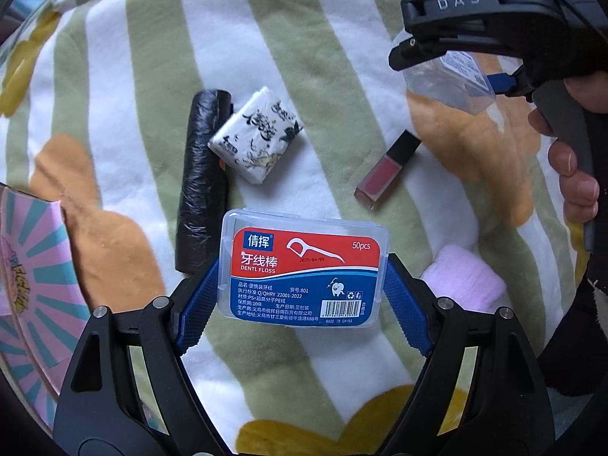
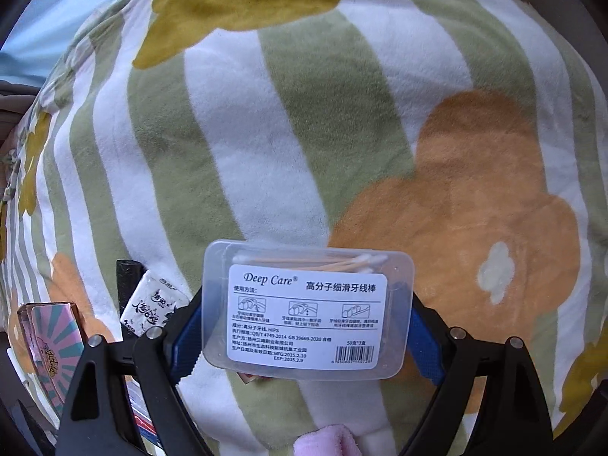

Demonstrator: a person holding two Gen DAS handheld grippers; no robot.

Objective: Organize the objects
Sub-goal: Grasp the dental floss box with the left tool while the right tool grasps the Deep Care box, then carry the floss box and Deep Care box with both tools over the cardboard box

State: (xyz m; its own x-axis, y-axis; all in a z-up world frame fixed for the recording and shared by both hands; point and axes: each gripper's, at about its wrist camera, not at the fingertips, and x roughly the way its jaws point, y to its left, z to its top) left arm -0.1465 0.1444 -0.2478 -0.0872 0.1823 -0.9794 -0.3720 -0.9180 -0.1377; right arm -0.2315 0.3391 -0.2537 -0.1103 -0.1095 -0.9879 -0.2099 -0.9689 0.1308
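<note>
Striped floral blanket [image 2: 342, 114]; lip gloss [image 1: 387, 169] lying on it.

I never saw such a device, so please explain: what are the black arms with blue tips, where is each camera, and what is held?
They are two hand-held grippers, not a robot; each carries a camera looking along its fingers. In the left wrist view, the left gripper clamps a clear plastic floss box with a red and blue label. In the right wrist view, the right gripper clamps a clear plastic box with a white label. On the striped fleece blanket lie a black plastic-bag roll, a white printed tissue pack, a dark red lip gloss tube and a pink cloth.
</note>
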